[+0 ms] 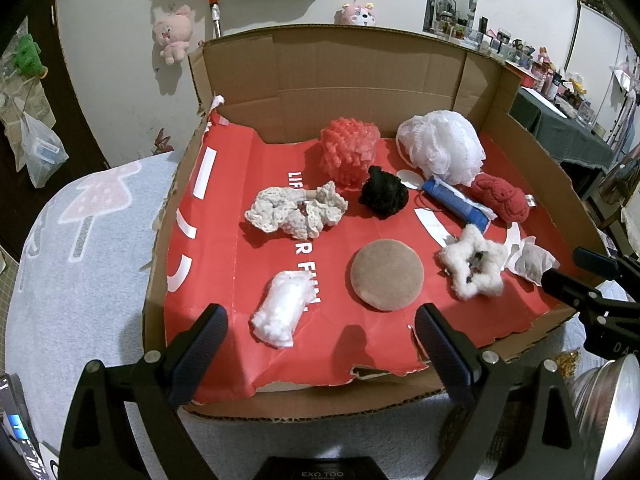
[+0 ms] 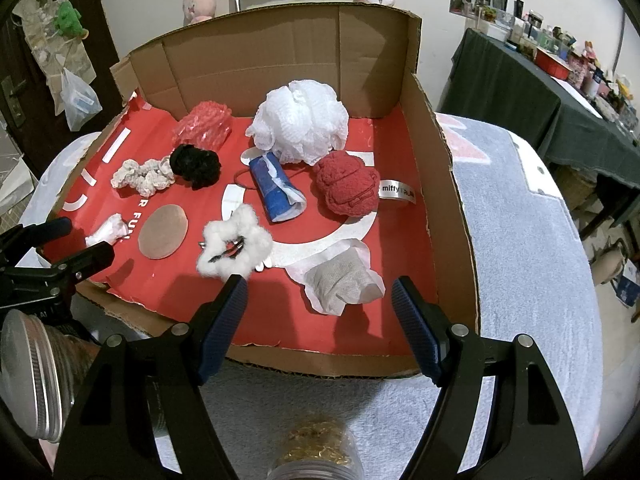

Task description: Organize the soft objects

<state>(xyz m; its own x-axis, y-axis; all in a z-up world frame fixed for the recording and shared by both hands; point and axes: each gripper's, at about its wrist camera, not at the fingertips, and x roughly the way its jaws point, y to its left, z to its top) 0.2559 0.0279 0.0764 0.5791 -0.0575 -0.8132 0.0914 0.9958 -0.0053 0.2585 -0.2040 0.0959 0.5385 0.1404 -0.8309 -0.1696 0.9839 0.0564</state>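
Observation:
Soft things lie in a red-lined cardboard tray [image 1: 224,272] [image 2: 452,208]. There is a white mesh pouf [image 1: 440,146] [image 2: 300,120], a pink mesh roll [image 1: 350,152] [image 2: 204,124], a black scrunchie [image 1: 383,192] [image 2: 196,166], a cream crochet scrunchie [image 1: 294,210] [image 2: 144,176], a red plush [image 1: 500,198] [image 2: 348,188], a blue tissue pack [image 1: 458,202] [image 2: 276,192], a round brown pad [image 1: 387,274] [image 2: 163,230], a white fluffy clip [image 1: 474,266] [image 2: 234,246], a white wad [image 1: 282,308] [image 2: 108,232] and a gauze sachet [image 1: 530,260] [image 2: 344,284]. My left gripper [image 1: 322,340] and right gripper [image 2: 318,312] are open and empty at the tray's near edge.
The tray sits on a grey mushroom-print cloth [image 1: 80,248] [image 2: 528,240]. A metal-lidded jar [image 2: 32,376] [image 1: 608,396] and a jar of gold bits [image 2: 316,448] stand in front. Plush toys [image 1: 174,34] hang on the wall. A cluttered table [image 2: 560,92] stands right.

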